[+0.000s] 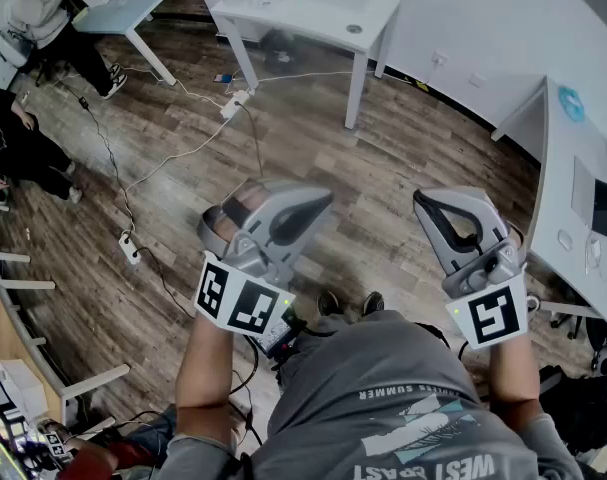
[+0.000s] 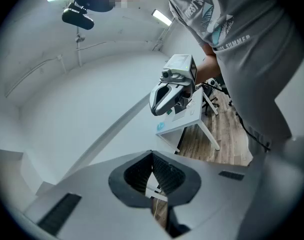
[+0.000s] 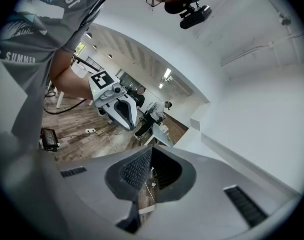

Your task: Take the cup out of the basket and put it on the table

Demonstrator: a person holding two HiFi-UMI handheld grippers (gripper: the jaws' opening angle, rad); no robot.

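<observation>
Evidently idle, the left claw [image 2: 153, 170] and the right claw [image 3: 150, 168] are both closed on nothing and held up before the person's chest over the wood floor [image 1: 403, 168], likely a waiting pose, with cup and basket in no view.

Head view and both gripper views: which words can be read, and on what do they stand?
"WEST COAST": grey T-shirt, upside down in the head view.
"SUMMER": same T-shirt; the word before it is too small to read.
Square markers: black patterns only, no words.
</observation>
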